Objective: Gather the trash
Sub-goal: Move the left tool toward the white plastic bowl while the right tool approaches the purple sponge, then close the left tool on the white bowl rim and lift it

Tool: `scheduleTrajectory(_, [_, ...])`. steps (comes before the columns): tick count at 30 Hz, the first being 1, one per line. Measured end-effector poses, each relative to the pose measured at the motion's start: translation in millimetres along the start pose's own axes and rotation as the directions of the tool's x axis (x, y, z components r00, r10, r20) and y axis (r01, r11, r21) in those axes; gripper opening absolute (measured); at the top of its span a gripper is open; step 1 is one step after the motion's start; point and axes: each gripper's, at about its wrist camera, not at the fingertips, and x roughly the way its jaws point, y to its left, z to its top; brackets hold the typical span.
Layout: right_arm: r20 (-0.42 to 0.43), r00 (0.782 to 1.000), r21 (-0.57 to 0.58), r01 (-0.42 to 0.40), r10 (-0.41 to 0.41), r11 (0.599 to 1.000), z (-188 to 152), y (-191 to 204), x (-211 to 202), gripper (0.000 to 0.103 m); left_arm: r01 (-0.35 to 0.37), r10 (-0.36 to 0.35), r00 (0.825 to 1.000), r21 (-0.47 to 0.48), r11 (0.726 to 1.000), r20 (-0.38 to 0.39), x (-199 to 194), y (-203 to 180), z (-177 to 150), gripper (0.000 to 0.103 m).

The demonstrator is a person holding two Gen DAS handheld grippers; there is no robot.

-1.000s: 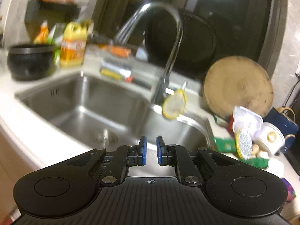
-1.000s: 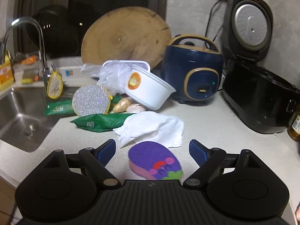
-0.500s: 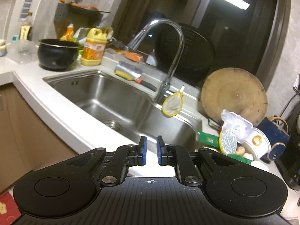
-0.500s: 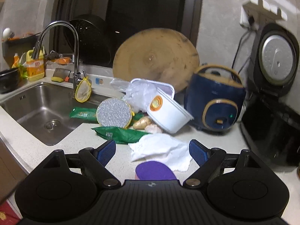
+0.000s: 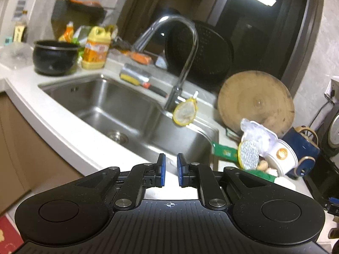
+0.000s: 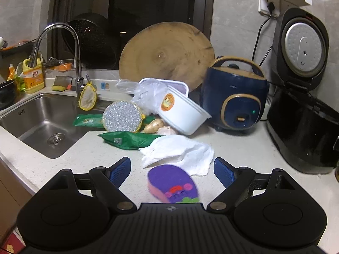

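The right gripper [image 6: 172,167] hangs over the countertop [image 6: 243,154] with its 2 blue-padded jaws spread wide and nothing between them. Just ahead of it, roughly centred between the jaws, lies a crumpled white paper towel [image 6: 180,151], bunched into soft folds with a ragged edge. A purple sponge [image 6: 172,183] with a pink underside and small red and green marks sits nearer the gripper, touching the towel's front edge. Behind the towel lie a green wrapper [image 6: 127,139], a silver round scrubber [image 6: 122,116], a tipped white paper bowl [image 6: 182,114] and a clear plastic bag [image 6: 148,94]. The left gripper [image 5: 170,170] is held above the sink [image 5: 101,105] edge, its jaws nearly together with a narrow gap, holding nothing; the trash pile lies well off to its right.
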Motion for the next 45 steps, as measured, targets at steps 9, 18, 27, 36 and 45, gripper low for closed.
scheduleTrajectory(9, [-0.032, 0.995, -0.019, 0.095, -0.095, 0.995, 6.9, 44.6, -13.5, 0.086, 0.159, -0.159, 0.984, -0.01, 0.987, -0.075, 25.5, 23.7, 12.5, 0.013])
scheduleTrajectory(18, [-0.023, 0.964, -0.065, 0.264, -0.266, 0.962, 25.1, 25.8, -14.8, 0.088, 0.33, -0.305, 0.928, 0.092, 0.94, -0.213, 80.0, -37.0, 18.2, 0.013])
scheduleTrajectory(27, [-0.15, 0.971, 0.064, 0.195, -0.184, 0.979, 13.6, -65.9, 6.3, 0.092, 0.497, -0.447, 0.837, 0.1, 0.862, -0.316, 147.0, -145.3, 1.3, 0.013])
scheduleTrajectory(36, [-0.162, 0.987, 0.053, 0.017, -0.008, 0.998, -5.3, -112.8, 59.2, 0.092, 0.496, -0.419, 0.825, 0.127, 0.859, -0.379, 219.1, -267.1, -9.8, 0.013])
scheduleTrajectory(45, [-0.164, 0.98, 0.032, -0.107, 0.111, 0.994, -17.6, -107.9, 96.7, 0.092, 0.336, -0.274, 0.882, 0.104, 0.936, -0.384, 316.1, -389.7, 25.0, 0.02])
